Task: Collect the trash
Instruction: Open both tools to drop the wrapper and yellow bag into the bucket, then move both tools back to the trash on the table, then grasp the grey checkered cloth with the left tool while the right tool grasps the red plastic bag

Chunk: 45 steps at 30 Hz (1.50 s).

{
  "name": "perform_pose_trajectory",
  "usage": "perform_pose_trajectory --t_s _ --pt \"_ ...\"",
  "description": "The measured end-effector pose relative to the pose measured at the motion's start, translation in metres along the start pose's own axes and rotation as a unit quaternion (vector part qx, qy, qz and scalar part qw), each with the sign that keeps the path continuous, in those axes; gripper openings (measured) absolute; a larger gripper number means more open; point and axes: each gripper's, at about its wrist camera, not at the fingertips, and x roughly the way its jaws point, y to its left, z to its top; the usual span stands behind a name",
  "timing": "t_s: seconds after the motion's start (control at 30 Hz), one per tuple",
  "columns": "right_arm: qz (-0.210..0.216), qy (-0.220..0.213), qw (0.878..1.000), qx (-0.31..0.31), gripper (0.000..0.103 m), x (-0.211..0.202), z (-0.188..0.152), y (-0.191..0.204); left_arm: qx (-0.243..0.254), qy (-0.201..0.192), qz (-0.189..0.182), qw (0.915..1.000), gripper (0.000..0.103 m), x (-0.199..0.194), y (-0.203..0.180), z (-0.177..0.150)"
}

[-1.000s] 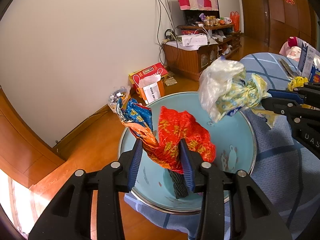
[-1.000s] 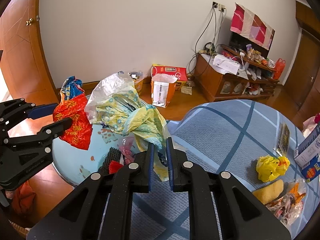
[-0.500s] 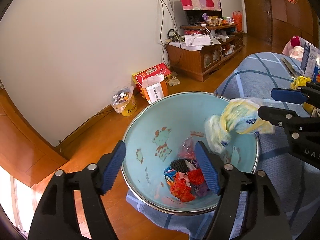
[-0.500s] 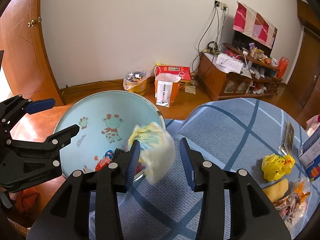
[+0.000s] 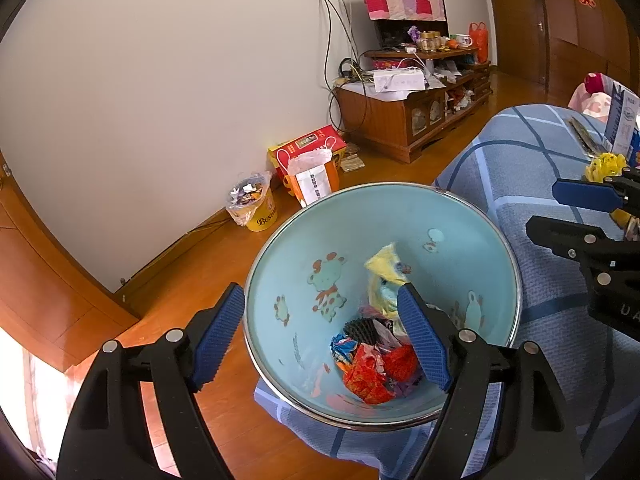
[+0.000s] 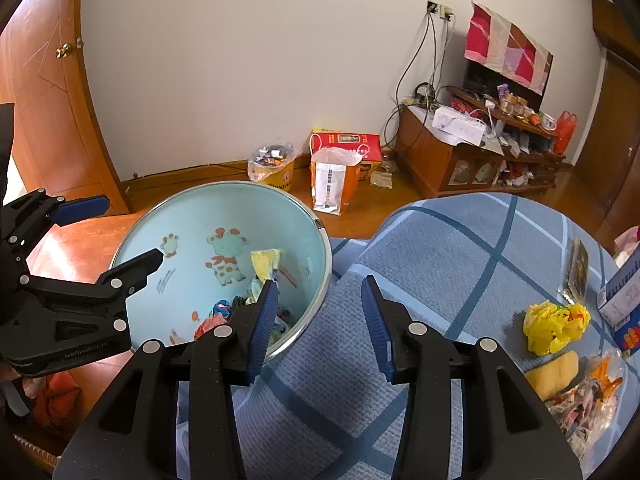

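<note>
Both grippers released over the pale blue bin

The left gripper [image 5: 320,340] hovers above the bin [image 5: 472,240], its blue-padded fingers [image 5: 424,344] spread wide and still opening, with nothing between them. The right gripper [image 6: 318,324] hangs at the bin's right rim, fingers [image 6: 374,324] parted and empty above the blue checked desk cloth [image 6: 460,248]. Crumpled wrappers [image 5: 372,368] and a yellow bag [image 5: 386,276] lie inside the bin. A yellow wad [image 6: 556,320] sits on the desk, far right.
</note>
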Motion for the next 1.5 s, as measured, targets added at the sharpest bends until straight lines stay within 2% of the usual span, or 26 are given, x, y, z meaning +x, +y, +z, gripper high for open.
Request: perform_pose_trajectory --t_s 0.2,0.37,0.57,0.7,0.83,0.97,1.13,1.27,1.5 --pt "-0.011 -0.007 1.000 0.012 0.044 -0.013 -0.007 -0.009 0.006 0.000 -0.008 0.9999 0.077 -0.001 -0.009 -0.002" --pt "-0.042 -0.016 0.999 0.030 0.044 -0.039 -0.024 -0.031 0.026 -0.006 -0.038 0.9989 0.077 -0.009 -0.034 -0.005" --pt "-0.105 -0.020 0.991 0.076 0.044 -0.089 -0.065 -0.081 0.062 -0.013 -0.077 0.9950 0.077 -0.019 -0.076 -0.013" --pt "-0.155 -0.013 0.981 0.115 0.046 -0.120 -0.101 -0.118 0.081 -0.016 -0.094 0.9921 0.077 -0.024 -0.100 -0.015" --pt "-0.185 0.004 0.972 0.145 0.046 -0.135 -0.130 -0.144 0.092 -0.021 -0.107 0.9898 0.077 -0.030 -0.119 -0.015" --pt "-0.183 0.029 0.970 0.155 0.046 -0.131 -0.152 -0.152 0.098 -0.026 -0.112 0.9884 0.078 -0.033 -0.131 -0.011" --pt "-0.165 0.059 0.971 0.166 0.046 -0.117 -0.163 -0.157 0.102 -0.026 -0.121 0.9871 0.078 -0.037 -0.141 -0.008" --pt "-0.149 0.057 0.973 0.166 0.029 -0.118 -0.164 -0.154 0.100 -0.028 -0.129 0.9861 0.078 -0.039 -0.146 -0.005" --pt "-0.147 0.017 0.974 0.173 0.026 -0.148 -0.162 -0.148 0.101 -0.038 -0.146 0.9833 0.077 -0.052 -0.161 -0.002"
